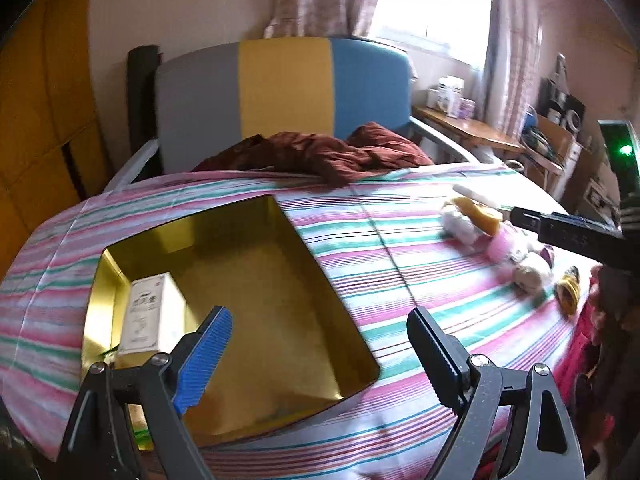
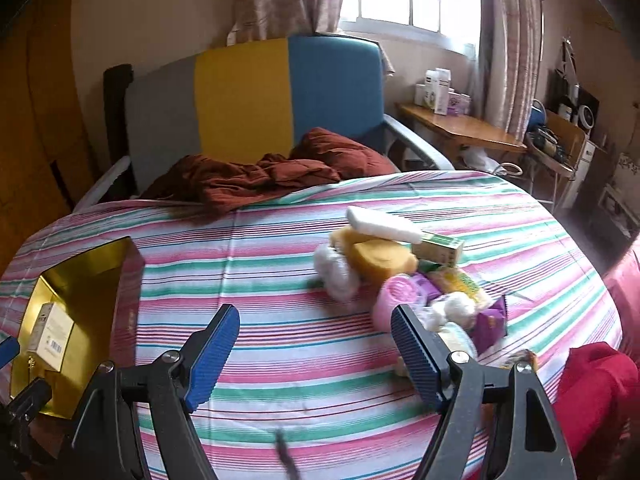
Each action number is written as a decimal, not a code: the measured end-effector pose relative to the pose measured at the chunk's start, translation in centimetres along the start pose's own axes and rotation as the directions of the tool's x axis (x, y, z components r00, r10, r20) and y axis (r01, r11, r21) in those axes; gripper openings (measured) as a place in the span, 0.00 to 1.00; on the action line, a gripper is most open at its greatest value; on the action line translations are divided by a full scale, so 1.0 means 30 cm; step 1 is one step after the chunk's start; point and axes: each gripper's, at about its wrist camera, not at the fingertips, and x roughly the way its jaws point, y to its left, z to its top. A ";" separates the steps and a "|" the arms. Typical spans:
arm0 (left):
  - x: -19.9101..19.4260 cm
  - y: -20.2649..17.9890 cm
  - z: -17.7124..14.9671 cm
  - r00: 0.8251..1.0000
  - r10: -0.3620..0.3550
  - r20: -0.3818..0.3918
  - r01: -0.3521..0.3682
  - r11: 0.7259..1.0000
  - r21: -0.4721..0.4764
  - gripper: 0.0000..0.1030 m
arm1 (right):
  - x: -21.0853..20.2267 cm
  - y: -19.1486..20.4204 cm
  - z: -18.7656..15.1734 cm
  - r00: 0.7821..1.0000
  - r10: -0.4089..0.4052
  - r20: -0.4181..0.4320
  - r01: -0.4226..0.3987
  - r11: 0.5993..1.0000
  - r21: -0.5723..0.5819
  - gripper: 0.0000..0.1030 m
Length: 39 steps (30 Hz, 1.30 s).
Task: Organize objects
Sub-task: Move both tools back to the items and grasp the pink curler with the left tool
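Left gripper (image 1: 320,346): jaws wide apart, empty, poised over the gold tin box (image 1: 256,280) on the striped counter (image 1: 360,216). A white carton (image 1: 150,316) lies in the box's left end. Right gripper (image 2: 316,346): spread wide, empty, the toiletries pile (image 2: 400,272) just right of it, well apart from the box. Only the right view resolves a green-and-white carton (image 2: 438,249), possibly toothpaste.

Right gripper (image 2: 314,354) jaws spread, empty, over striped cloth (image 2: 280,280); toy pile (image 2: 400,276) just ahead-right, gold box (image 2: 80,300) far left holding a carton (image 2: 50,336).
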 end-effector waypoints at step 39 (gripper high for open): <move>0.550 -0.725 0.283 0.921 -0.339 -0.190 0.371 0.913 0.172 0.79 | 0.150 -0.681 -0.081 0.975 0.220 0.029 -0.183 0.723 0.666 0.78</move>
